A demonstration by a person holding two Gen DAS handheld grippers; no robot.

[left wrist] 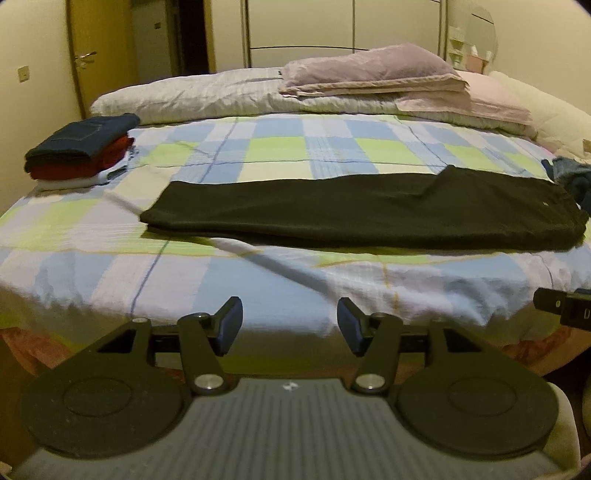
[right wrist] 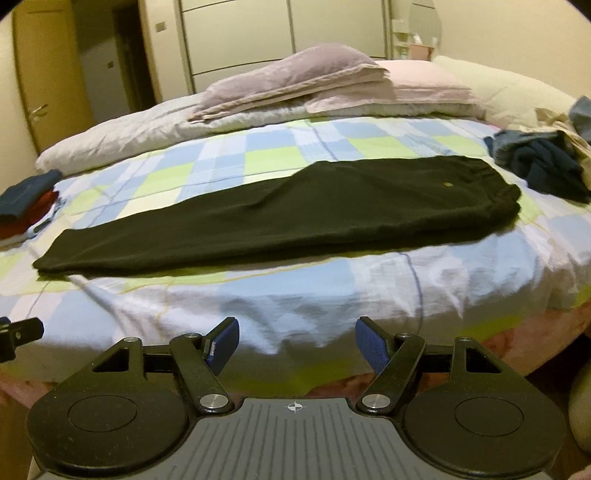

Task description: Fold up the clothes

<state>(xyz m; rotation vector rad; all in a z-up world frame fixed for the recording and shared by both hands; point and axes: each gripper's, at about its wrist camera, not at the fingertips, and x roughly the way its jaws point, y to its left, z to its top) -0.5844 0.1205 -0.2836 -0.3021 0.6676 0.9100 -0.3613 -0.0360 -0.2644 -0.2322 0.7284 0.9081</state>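
Black trousers point(left wrist: 362, 214) point(right wrist: 280, 218) lie flat on the checked bedspread point(left wrist: 280, 147) point(right wrist: 280, 147), folded lengthwise, waistband to the right and leg ends to the left. My left gripper point(left wrist: 290, 325) hangs open off the bed's near edge, short of the trousers, with nothing between its blue pads. My right gripper point(right wrist: 297, 345) is also open and empty, off the near edge below the trousers' middle. A stack of folded clothes point(left wrist: 81, 151) point(right wrist: 26, 206), dark blue on red on white, sits at the bed's left side.
A heap of unfolded clothes point(right wrist: 546, 166) point(left wrist: 570, 177) lies at the bed's right side. Folded bedding and pillows point(left wrist: 373, 77) point(right wrist: 303, 81) fill the far end. A wardrobe point(right wrist: 280, 33) and a door point(left wrist: 96, 48) stand behind the bed.
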